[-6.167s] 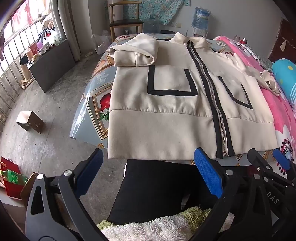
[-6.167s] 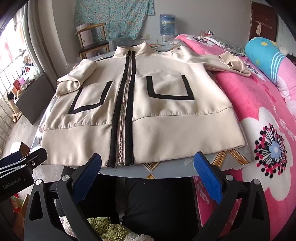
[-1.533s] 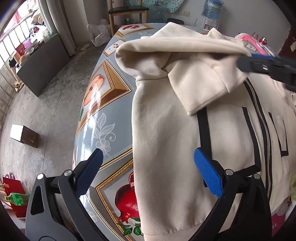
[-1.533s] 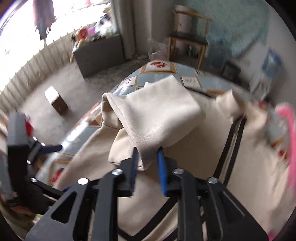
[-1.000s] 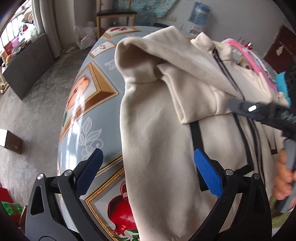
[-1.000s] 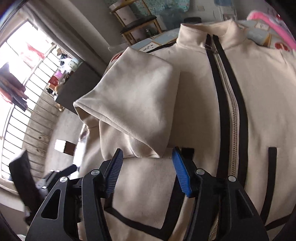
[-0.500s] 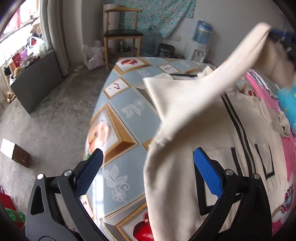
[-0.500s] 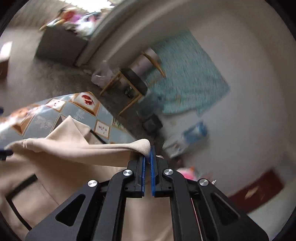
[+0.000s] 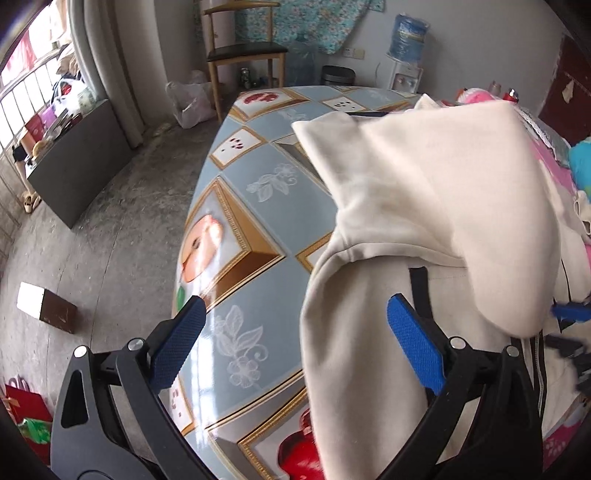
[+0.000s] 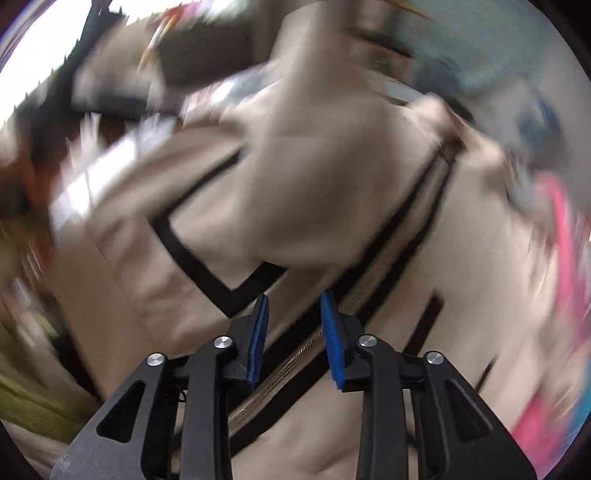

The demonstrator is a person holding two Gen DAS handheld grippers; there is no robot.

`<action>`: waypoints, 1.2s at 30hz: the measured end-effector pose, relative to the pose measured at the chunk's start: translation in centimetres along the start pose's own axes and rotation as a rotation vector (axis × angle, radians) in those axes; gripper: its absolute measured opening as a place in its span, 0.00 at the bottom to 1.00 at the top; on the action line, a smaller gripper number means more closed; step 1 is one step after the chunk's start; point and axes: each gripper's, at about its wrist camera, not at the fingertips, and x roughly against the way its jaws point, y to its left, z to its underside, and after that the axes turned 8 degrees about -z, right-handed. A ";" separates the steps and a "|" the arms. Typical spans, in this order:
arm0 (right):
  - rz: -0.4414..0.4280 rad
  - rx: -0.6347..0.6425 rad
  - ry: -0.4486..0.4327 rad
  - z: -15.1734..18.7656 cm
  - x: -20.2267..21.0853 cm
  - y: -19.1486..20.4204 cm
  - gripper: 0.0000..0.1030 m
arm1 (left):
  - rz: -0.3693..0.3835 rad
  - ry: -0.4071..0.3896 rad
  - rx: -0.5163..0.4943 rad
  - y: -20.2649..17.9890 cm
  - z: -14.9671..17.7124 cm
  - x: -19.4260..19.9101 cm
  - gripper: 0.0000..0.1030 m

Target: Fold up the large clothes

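Fingers of the left gripper (image 9: 295, 347) stand wide apart with nothing between the blue pads, hanging above the near edge of the table (image 9: 258, 229), one pad over the patterned cloth and the other over the jacket (image 9: 369, 350). Fingers of the right gripper (image 10: 293, 332) are a little apart and have just been opening; no cloth is caught between them, and the pads press on nothing. They hover over the jacket's zip (image 10: 388, 258), which runs between two black strips up toward the collar. That view is badly smeared, so little else in it can be told. The cream jacket lies on the table with its front up, its hem hanging over the near edge. One sleeve (image 9: 443, 206) lies folded across the chest, its cuff end near the zip and covering part of a black pocket outline (image 9: 419, 288). At the right edge of the left view a blue pad tip of the other gripper shows just beside that cuff. A pink bed cover (image 9: 554, 170) lies beyond the jacket. On the floor stand a chair (image 9: 243, 55), a dark cabinet (image 9: 81, 158) and a small box (image 9: 46, 306); a water bottle (image 9: 408, 35) sits by the wall.
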 end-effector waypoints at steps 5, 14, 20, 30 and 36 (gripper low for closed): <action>-0.181 -0.343 -0.254 0.2 4.5 -5.9 0.41 | -0.009 -0.011 0.000 -1.0 -0.7 -0.2 0.92; -0.338 -0.588 -0.191 -2.6 -2.7 -8.4 0.44 | -0.012 -0.044 0.044 -1.1 -1.3 0.6 0.92; -0.381 -0.601 -0.169 -3.2 -6.2 -9.1 0.43 | 0.051 -0.089 -0.055 -4.3 -1.2 1.9 0.92; -0.352 -0.539 -0.159 -4.9 -8.3 -9.1 0.29 | -0.035 0.060 -0.106 -5.9 -0.1 -3.1 0.94; -0.261 -0.466 -0.251 -6.1 -4.5 -8.9 0.09 | 0.012 -0.041 -0.061 -4.8 -0.6 -1.0 0.93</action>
